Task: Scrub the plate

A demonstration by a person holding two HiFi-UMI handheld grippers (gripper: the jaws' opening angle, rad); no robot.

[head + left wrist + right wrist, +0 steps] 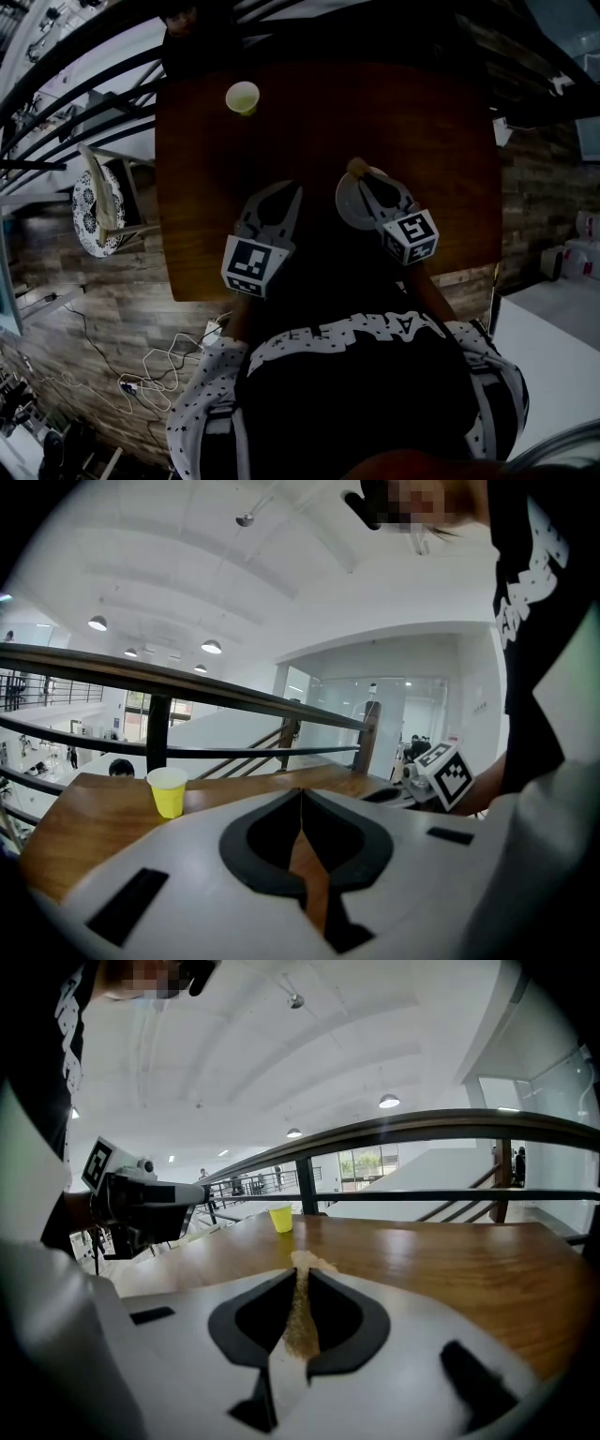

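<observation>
Counted: two grippers, one plate, one scrub pad, one cup, all on or over one wooden table [431, 141].

Right gripper [361, 178] is clamped on the thin tan scrub pad [301, 1309]. The white plate [347, 204] lies directly beneath its jaws.

Left gripper [300, 795] has its jaws pressed together, beside the plate.

The yellow cup [243, 97] stands well ahead of both grippers; its contents cannot be made out.

Left tool [292, 192] and right tool [364, 183]: pale grey shells, black lining round the jaws, black rectangular slots. Each carries a white cube [251, 264] with black square markers. Lower frame: black top [356, 375] with white lettering; sleeves [202, 398] white, dark-speckled.
</observation>
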